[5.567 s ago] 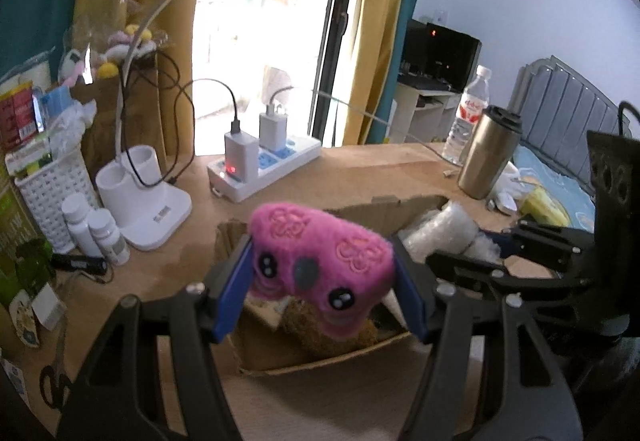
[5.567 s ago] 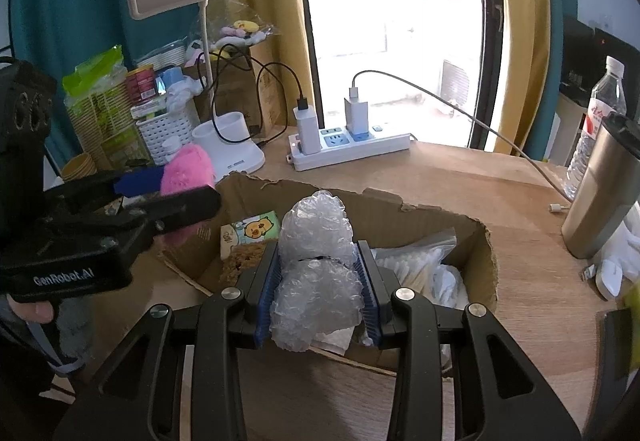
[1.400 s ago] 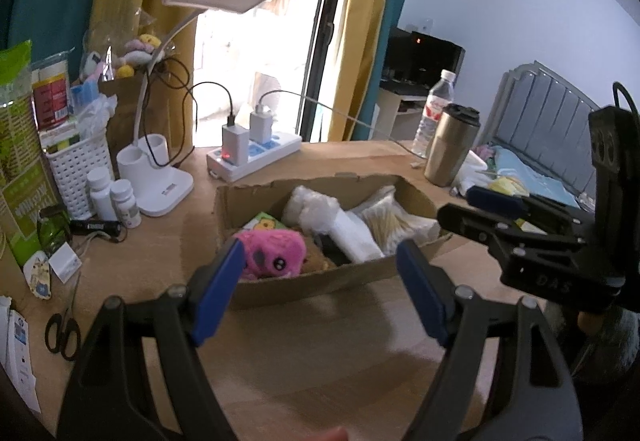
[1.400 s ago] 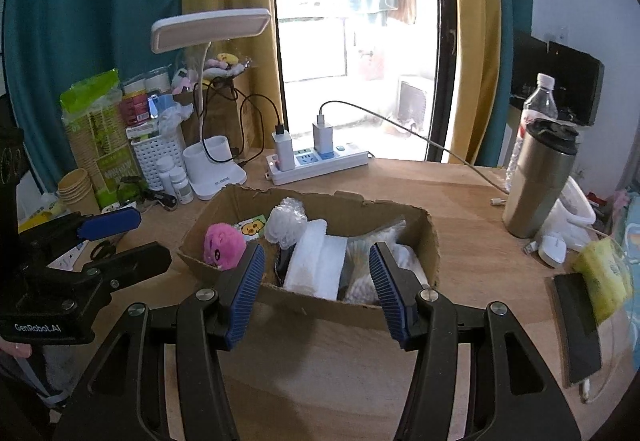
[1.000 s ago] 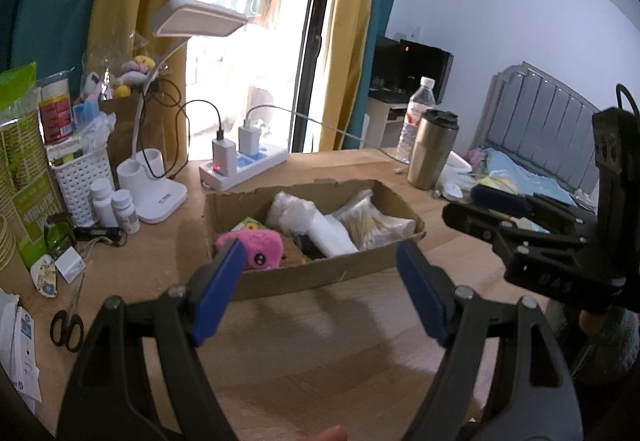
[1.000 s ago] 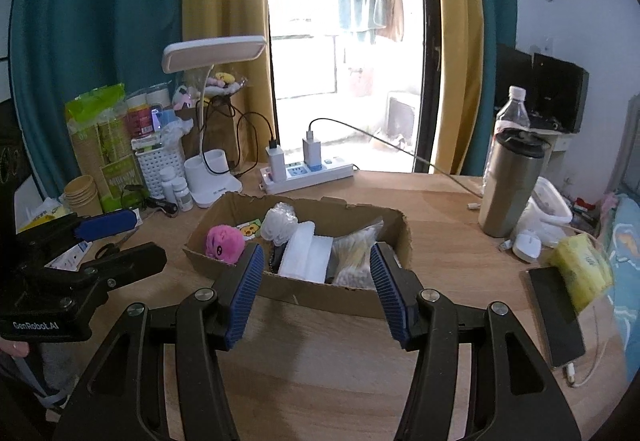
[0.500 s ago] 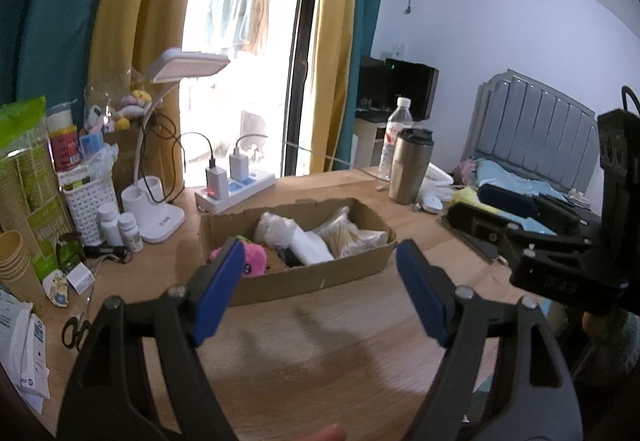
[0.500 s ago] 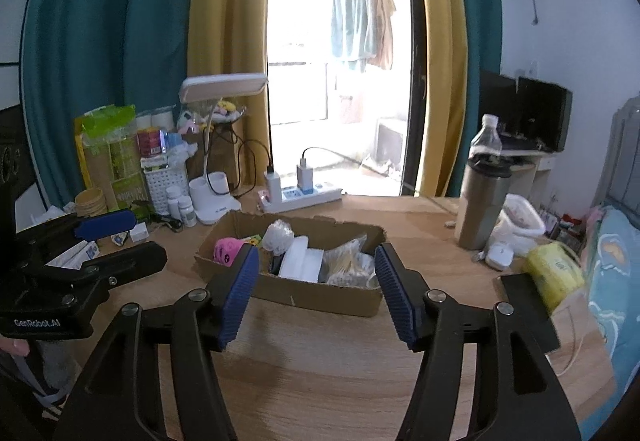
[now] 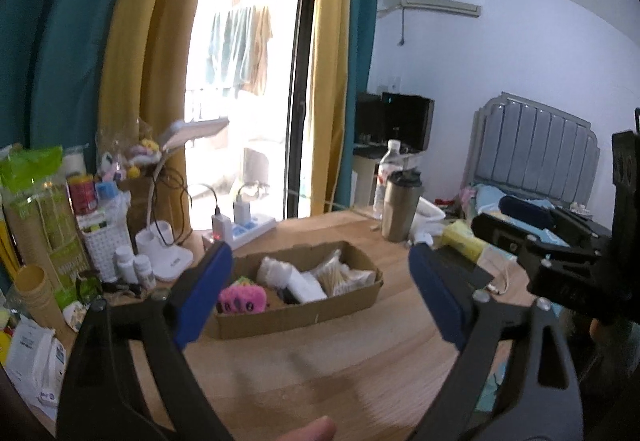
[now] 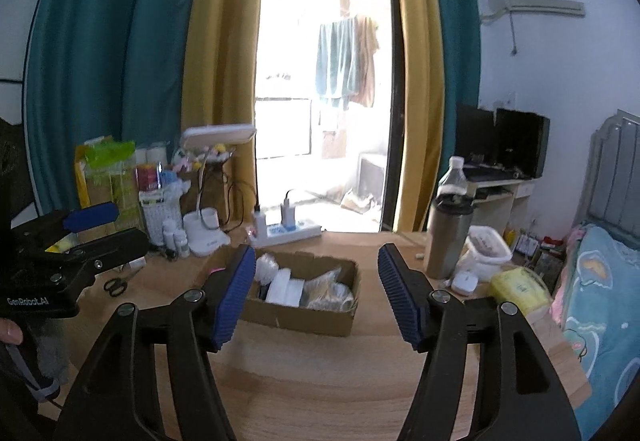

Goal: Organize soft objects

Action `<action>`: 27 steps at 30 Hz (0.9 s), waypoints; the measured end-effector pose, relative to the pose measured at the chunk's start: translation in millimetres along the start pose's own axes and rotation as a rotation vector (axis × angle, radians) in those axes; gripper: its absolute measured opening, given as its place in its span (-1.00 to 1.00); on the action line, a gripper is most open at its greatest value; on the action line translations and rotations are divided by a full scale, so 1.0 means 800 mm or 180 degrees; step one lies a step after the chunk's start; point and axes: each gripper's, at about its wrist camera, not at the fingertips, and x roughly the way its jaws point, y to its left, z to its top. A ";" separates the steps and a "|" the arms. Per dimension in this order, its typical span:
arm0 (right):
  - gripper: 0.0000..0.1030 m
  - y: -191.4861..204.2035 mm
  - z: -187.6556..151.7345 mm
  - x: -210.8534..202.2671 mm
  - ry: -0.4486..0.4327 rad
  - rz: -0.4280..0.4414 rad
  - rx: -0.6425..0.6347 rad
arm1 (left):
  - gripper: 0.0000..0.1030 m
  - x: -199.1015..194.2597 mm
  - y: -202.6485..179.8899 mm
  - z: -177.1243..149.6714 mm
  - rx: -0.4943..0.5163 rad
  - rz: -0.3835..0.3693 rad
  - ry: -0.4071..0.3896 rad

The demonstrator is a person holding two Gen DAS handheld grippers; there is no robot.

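Both hand-held grippers are hanging empty above the tabletop (image 9: pixel 320 373), the left hand-held gripper (image 9: pixel 318 295) and the right hand-held gripper (image 10: pixel 316 291) with jaws just widening. The pink plush toy (image 9: pixel 242 299) is lying in the cardboard box (image 9: pixel 304 315) among other soft items.

You see a brown cardboard box (image 9: pixel 304 315) on a pale wood-grain table (image 9: pixel 320 373). Inside it sit a bright pink plush toy with black eyes (image 9: pixel 243 299) and a white folded cloth (image 9: pixel 306 287). Your black left gripper (image 9: pixel 316 297) and black right gripper (image 10: pixel 316 293) carry ribbed blue pads (image 10: pixel 234 295). Behind hang teal curtains (image 10: pixel 100 61) and mustard-yellow curtains (image 10: pixel 216 53). A white desk lamp (image 10: pixel 218 135) stands near a brushed-steel tumbler with black lid (image 10: pixel 448 237).
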 end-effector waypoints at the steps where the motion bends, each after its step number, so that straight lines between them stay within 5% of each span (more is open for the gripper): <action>1: 0.35 -0.001 0.003 -0.005 -0.0032 -0.0017 0.0002 | 0.78 -0.005 -0.003 0.003 0.0014 0.0004 -0.0031; 27: 0.43 -0.005 0.019 -0.041 -0.0232 -0.0104 0.0029 | 0.89 -0.030 -0.014 0.024 0.0053 0.0230 -0.0204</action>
